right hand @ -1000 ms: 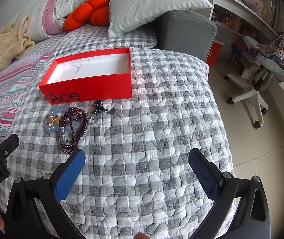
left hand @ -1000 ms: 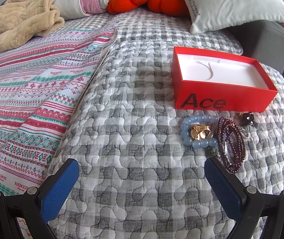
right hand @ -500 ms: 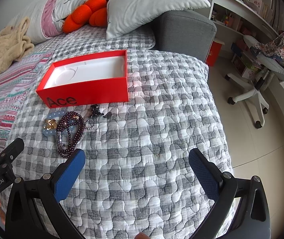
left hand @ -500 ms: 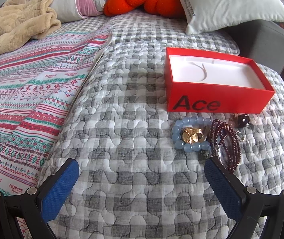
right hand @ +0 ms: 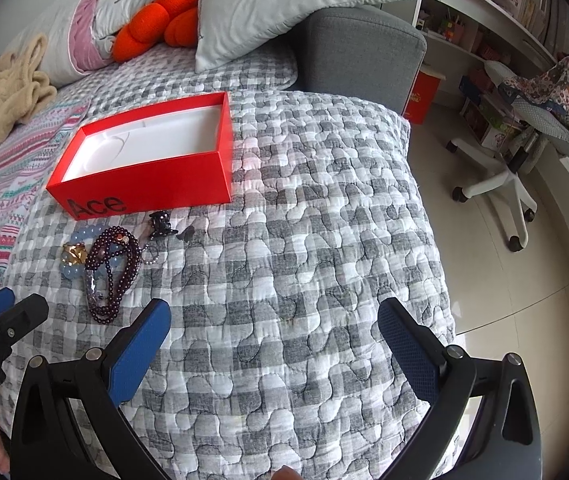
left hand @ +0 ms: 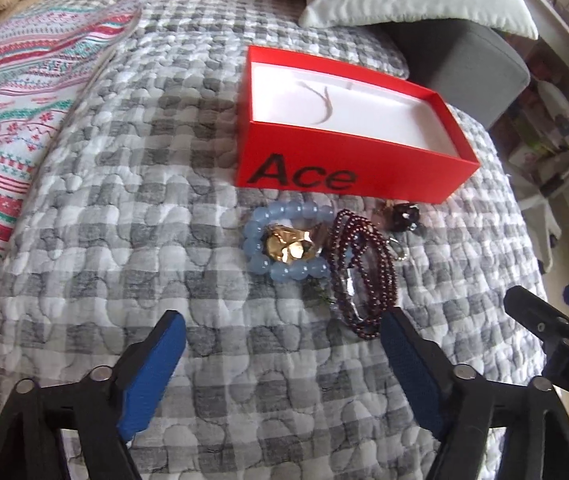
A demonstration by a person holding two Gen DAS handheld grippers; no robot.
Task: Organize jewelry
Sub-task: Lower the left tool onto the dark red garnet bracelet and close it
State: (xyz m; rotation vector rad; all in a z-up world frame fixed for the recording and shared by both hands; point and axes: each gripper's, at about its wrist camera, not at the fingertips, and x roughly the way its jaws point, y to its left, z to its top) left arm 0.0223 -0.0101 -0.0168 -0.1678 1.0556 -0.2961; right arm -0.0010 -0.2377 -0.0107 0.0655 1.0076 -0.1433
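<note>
An open red box [left hand: 348,178] marked "Ace", white inside, sits on the grey checked quilt; it also shows in the right wrist view [right hand: 144,176]. In front of it lies a jewelry pile: a pale blue bead bracelet [left hand: 284,270] around a gold piece [left hand: 290,246], a dark red bead strand [left hand: 364,276] [right hand: 114,268], and a small dark clip [left hand: 402,216] [right hand: 160,224]. My left gripper [left hand: 280,344] is open and empty, just short of the pile. My right gripper [right hand: 272,328] is open and empty over bare quilt, to the right of the pile.
A striped blanket [left hand: 12,92] covers the bed's left side. Pillows [right hand: 284,4] and an orange cushion [right hand: 156,28] lie at the head. A grey upholstered block [right hand: 364,52] stands behind the box. The bed edge drops to the floor at right, by an office chair [right hand: 524,140].
My left gripper has moved forward and right, closer to the jewelry pile. My right gripper has drawn slightly nearer the box. Both stay open; the jewelry has not moved.
</note>
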